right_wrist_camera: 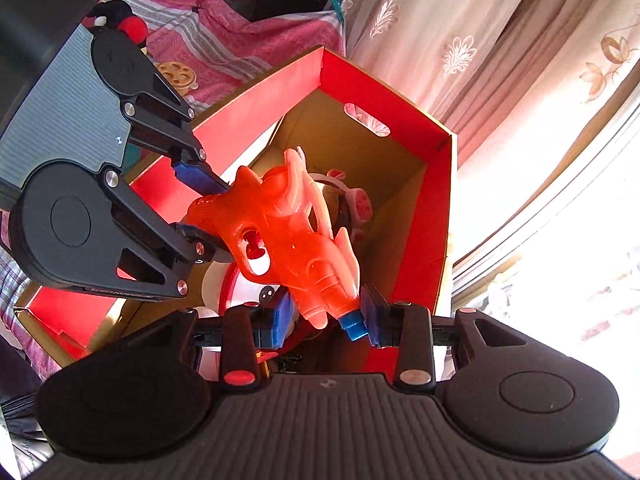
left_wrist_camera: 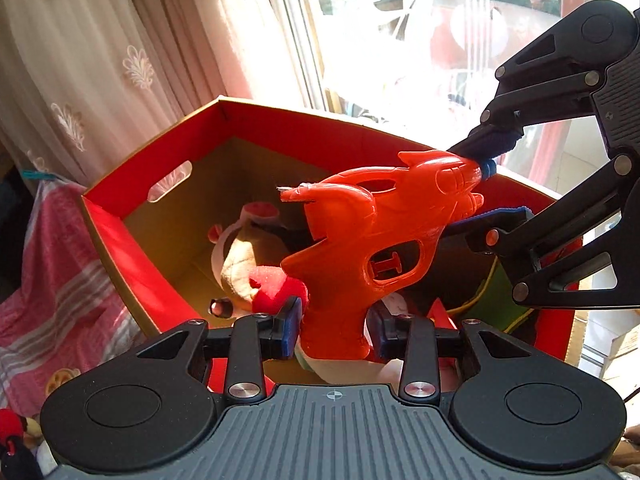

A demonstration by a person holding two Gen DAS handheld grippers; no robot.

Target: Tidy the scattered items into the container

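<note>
An orange plastic water pistol (left_wrist_camera: 372, 240) with a blue nozzle hangs over the open red cardboard box (left_wrist_camera: 120, 232). My left gripper (left_wrist_camera: 334, 328) is shut on its handle. My right gripper (left_wrist_camera: 486, 184) comes in from the right and is closed around its muzzle end. In the right wrist view the pistol (right_wrist_camera: 288, 240) runs between both grippers above the box (right_wrist_camera: 380, 92); my right gripper (right_wrist_camera: 328, 322) grips the blue nozzle and my left gripper (right_wrist_camera: 204, 204) holds the handle. Plush toys (left_wrist_camera: 248, 252) lie inside the box.
A pink striped cloth (left_wrist_camera: 52, 304) lies left of the box with a black-and-red plush (left_wrist_camera: 12, 440) on it. White patterned curtains (left_wrist_camera: 100, 60) and a bright window (left_wrist_camera: 420, 40) stand behind the box. A yellow toy disc (right_wrist_camera: 178, 74) lies on the cloth.
</note>
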